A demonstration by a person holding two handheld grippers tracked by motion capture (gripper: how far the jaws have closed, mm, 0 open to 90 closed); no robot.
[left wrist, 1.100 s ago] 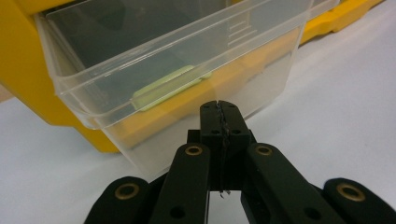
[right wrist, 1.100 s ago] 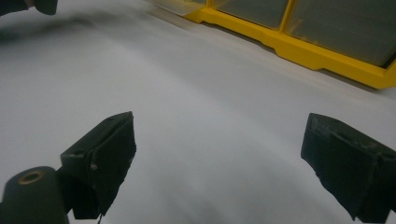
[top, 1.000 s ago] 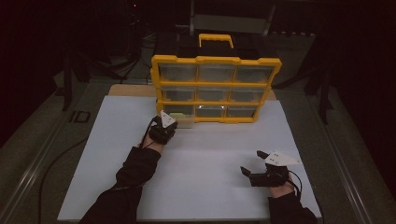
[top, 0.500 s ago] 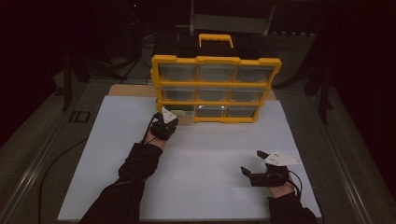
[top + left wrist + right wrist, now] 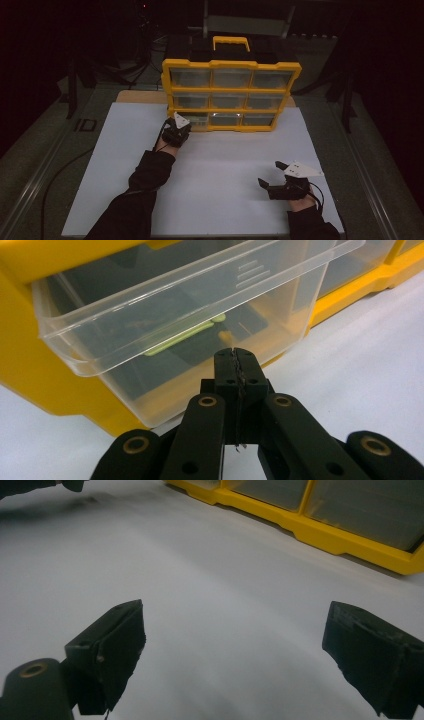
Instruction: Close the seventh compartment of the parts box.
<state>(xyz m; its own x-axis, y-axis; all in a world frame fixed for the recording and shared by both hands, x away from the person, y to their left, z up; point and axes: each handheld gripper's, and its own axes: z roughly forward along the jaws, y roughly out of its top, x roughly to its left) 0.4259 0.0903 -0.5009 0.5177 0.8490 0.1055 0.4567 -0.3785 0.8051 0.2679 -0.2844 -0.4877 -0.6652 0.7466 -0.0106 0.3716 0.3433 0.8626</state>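
Hardly anything moved: my clenched left tool (image 5: 235,357) meets the organiser's light, slippery clear plastic drawer (image 5: 165,325); I'd pinch its front lip.

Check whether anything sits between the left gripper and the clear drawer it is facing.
Nothing visible does. The left gripper, jaws shut, points straight at the front of the clear drawer, which is pulled partway out of the yellow organizer. Whether the tips touch the drawer cannot be told.

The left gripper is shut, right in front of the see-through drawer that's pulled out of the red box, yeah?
Almost. The box is yellow, not red, as the high view shows. The rest holds: in the left gripper view the left gripper is shut, right in front of the pulled-out see-through drawer.
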